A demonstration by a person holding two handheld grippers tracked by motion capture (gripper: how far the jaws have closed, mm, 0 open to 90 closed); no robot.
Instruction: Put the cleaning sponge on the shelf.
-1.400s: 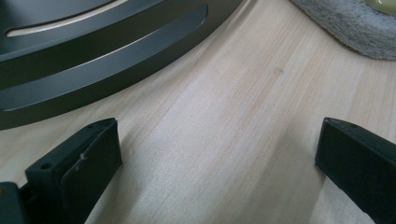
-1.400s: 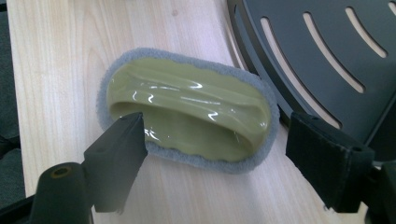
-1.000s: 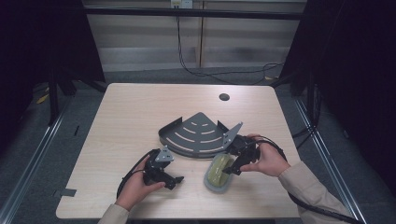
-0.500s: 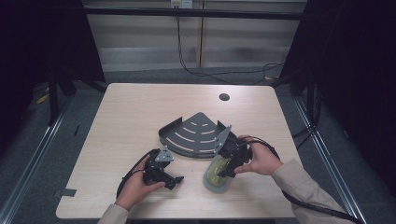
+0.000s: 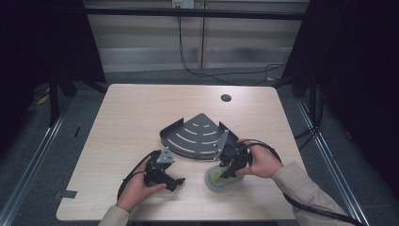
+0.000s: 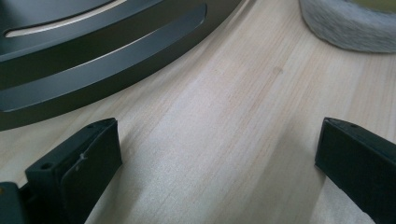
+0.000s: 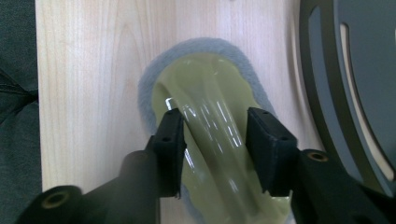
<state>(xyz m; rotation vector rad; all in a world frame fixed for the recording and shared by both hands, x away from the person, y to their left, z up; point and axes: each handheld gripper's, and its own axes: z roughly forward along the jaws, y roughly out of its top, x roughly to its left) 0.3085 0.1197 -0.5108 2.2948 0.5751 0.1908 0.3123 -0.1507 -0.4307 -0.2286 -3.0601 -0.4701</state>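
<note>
Here, right gripper (image 7: 214, 140) just closing, clamped on the olive handle (image 7: 210, 135) of a grey-edged pad (image 5: 223, 178) — left gripper (image 6: 217, 154) spread wide over bare table (image 6: 210, 121), grasping nothing.

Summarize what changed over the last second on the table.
The right tool came down onto the oval pad, and its jaws have just been closing on the pad's raised yellow-green handle, which now sits pinched between them. The left tool stayed open and resting on the table. The dark fan-shaped rack and the pad kept their places.
</note>
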